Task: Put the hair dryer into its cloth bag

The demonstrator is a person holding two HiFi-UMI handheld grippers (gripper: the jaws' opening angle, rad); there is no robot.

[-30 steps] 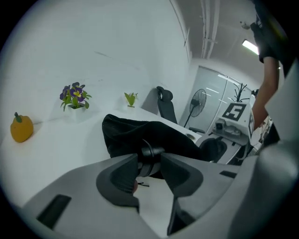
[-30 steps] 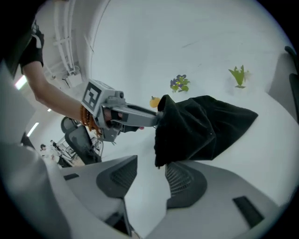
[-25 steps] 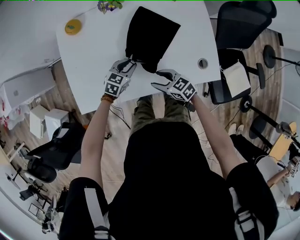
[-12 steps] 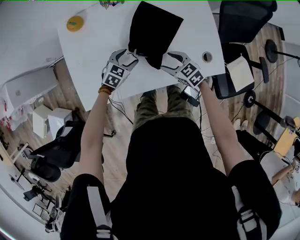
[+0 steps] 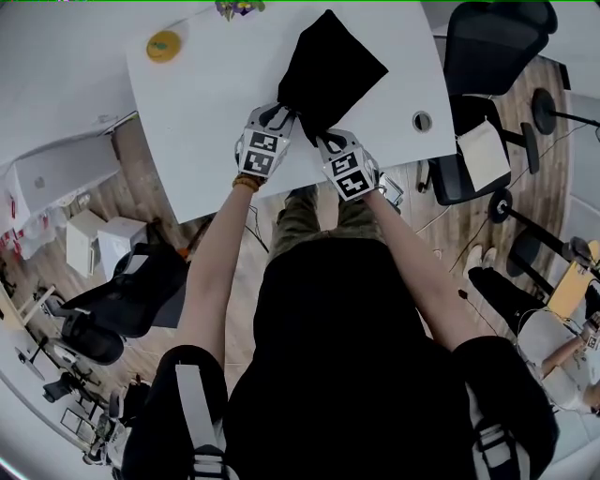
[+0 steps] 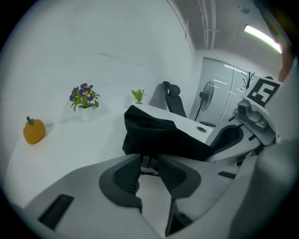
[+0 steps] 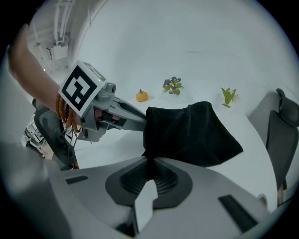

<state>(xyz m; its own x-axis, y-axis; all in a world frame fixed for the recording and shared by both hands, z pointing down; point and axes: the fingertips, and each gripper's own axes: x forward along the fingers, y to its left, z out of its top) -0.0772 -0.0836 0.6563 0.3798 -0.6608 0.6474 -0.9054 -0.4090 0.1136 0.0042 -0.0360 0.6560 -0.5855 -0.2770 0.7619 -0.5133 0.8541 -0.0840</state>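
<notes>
The black cloth bag lies bulging on the white table, its near corner towards me. No hair dryer shows in any view. My left gripper is at the bag's near left edge. In the left gripper view its jaws are closing, with black fabric and a cord filling the narrow gap. My right gripper is close beside it at the near corner. It is shut on a thin strip of the bag's edge. The left gripper also shows in the right gripper view, touching the bag.
An orange pepper-shaped object and a small pot of purple flowers sit at the table's far side. A round cable hole is at the right near the edge. Black office chairs stand to the right of the table.
Both grippers have drawn together at the bag's near corner. The right gripper came in from the right and shut on the edge. The bag has turned and shifted to the right.
</notes>
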